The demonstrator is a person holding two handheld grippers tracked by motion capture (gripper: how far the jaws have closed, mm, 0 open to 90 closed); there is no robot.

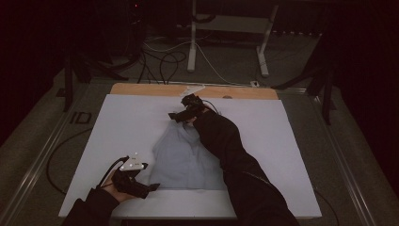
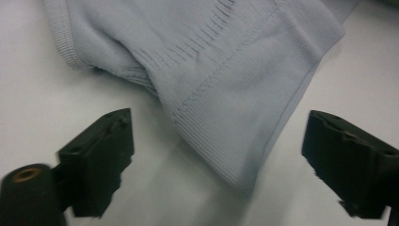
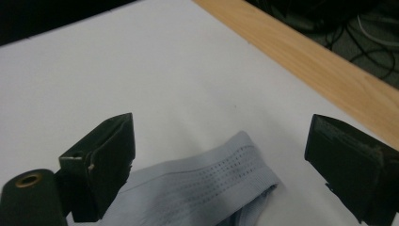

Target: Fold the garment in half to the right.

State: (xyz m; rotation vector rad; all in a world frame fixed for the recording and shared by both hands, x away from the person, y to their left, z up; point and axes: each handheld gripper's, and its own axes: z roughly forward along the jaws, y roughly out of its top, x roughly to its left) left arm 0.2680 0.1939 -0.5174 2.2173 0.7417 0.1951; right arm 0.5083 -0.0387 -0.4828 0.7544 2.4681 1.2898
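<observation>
A pale blue knitted garment (image 1: 183, 157) lies crumpled in the lower middle of the high view, on the white sheet (image 1: 122, 122) covering the desk (image 1: 141, 89). Bare sheet spreads to every side, widest at the upper left and right. The left gripper (image 1: 153, 187), jaws spread, sits at the garment's lower left corner, its ribbed hem between the jaws, unpinched. The right gripper (image 1: 174, 117), also spread, hangs over the garment's top edge, near the desk's wooden far strip.

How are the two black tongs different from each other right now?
The left tongs sit at the near corner of the pale blue garment; the right tongs reach across to its far end. The left point at a ribbed hem corner, the right at a dotted band. Both stand open, cloth between them, not pinched.
</observation>
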